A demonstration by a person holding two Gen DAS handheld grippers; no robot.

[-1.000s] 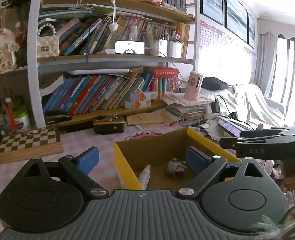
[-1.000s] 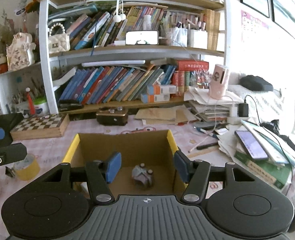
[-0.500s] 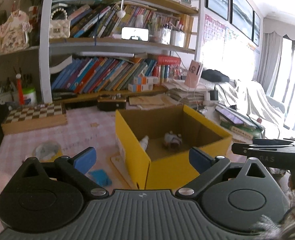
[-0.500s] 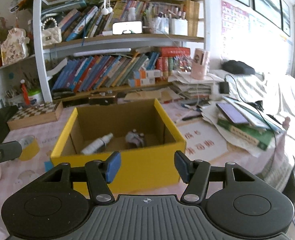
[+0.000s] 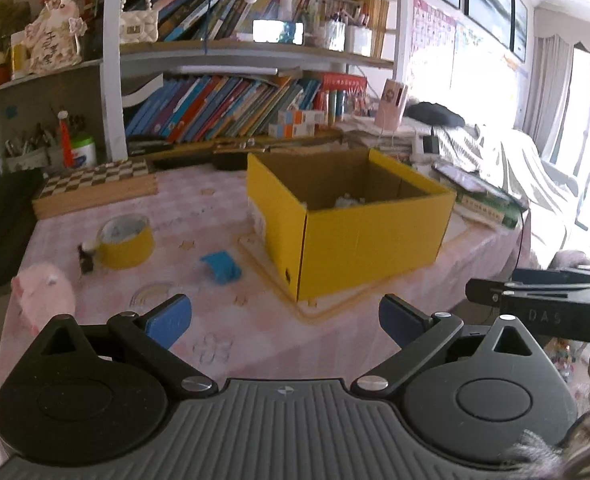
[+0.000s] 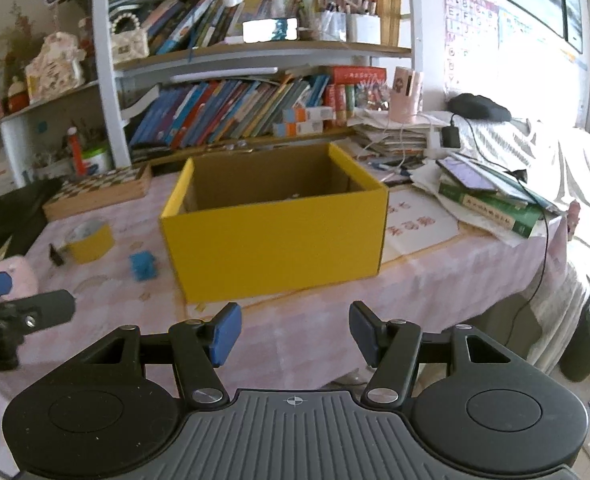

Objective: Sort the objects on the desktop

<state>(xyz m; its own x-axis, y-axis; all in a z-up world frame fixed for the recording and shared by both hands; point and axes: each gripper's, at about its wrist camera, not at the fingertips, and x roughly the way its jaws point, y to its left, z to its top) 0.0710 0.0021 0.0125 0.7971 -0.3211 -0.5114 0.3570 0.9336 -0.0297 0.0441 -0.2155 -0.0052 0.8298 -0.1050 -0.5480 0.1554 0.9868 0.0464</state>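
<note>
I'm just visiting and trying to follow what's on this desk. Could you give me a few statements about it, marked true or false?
1. The yellow box is open at the top. True.
2. The roll of yellow tape lies inside the box. False: it sits on the tablecloth, beside the box.
3. The left gripper holds the small blue object. False: its jaws are empty; that object lies on the table.
4. A pink plush toy sits near the table's edge. True.
5. The right gripper holds nothing. True.

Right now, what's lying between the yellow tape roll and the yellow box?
A small blue object lies on the tablecloth between the tape roll and the box, shown in both views.
</note>
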